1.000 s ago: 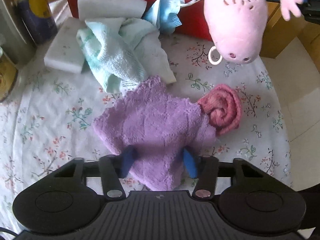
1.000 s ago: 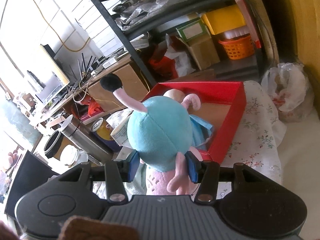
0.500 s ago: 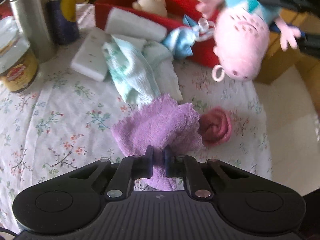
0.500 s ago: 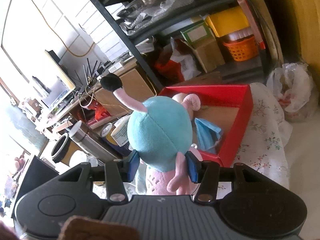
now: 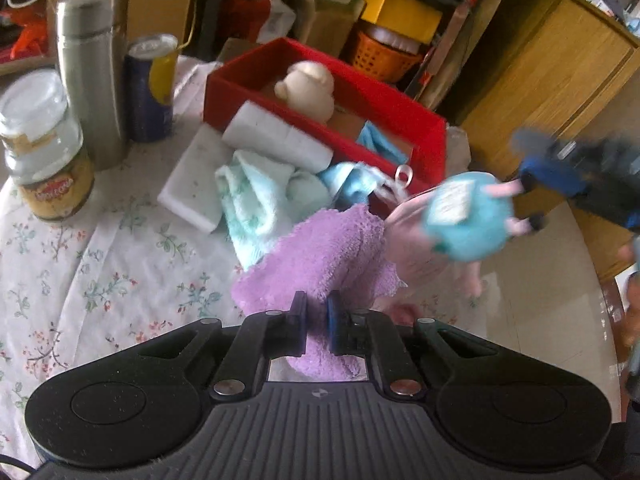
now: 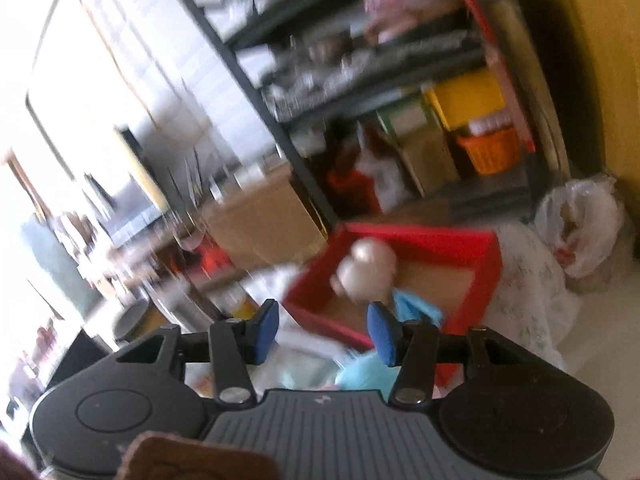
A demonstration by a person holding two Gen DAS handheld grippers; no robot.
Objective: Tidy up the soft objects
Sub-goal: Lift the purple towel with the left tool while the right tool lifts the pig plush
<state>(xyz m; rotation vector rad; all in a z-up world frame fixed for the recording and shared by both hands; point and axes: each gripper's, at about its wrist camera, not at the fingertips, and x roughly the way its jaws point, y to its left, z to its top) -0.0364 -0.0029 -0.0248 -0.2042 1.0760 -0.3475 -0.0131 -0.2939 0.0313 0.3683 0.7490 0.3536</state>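
Since 1 second ago my right gripper (image 6: 322,330) opened and dropped the plush toy (image 5: 460,220), while my left gripper (image 5: 317,310) stays clamped on the purple cloth (image 5: 328,256), which next must go forward into the red box (image 5: 320,92).

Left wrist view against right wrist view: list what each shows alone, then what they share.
Only the left wrist view shows the left gripper shut on the purple towel, the steel flask, the can, the jar and the blue-bodied plush pig beside the right gripper. Only the right wrist view shows the right gripper with fingers open and empty, plus the white plastic bag. Both show the red box holding the cream plush.
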